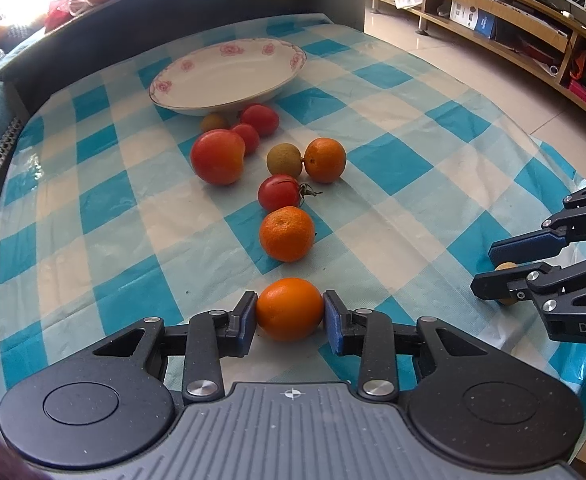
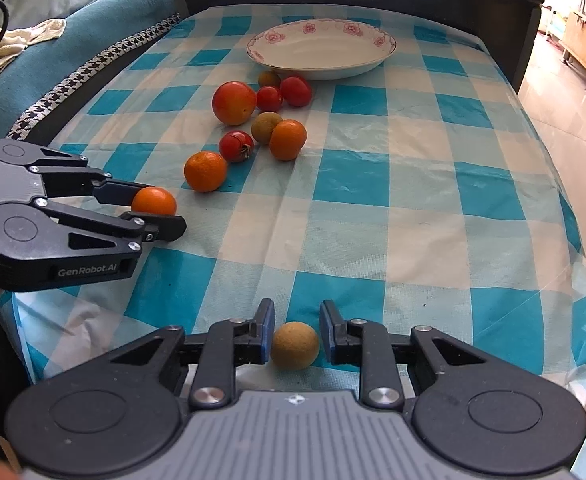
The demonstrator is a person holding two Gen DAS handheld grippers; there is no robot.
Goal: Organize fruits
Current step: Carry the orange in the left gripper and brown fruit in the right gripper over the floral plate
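Observation:
My left gripper [image 1: 290, 312] is shut on an orange mandarin [image 1: 289, 309] resting on the checked cloth; it also shows in the right wrist view [image 2: 154, 201]. My right gripper [image 2: 296, 330] is open around a small tan longan [image 2: 295, 345], with a gap at the right pad; the left pad is at its skin. A white flowered plate [image 1: 229, 74] stands empty at the far end of the table. Between it and me lie several fruits: tomatoes [image 1: 218, 156], mandarins [image 1: 286, 233] and longans [image 1: 284, 159].
The blue and white checked cloth [image 2: 373, 184] covers a low table with a dark raised rim at the back. A blue sofa [image 2: 53, 40] is on the left, tiled floor and a wooden shelf unit [image 1: 513, 20] on the right.

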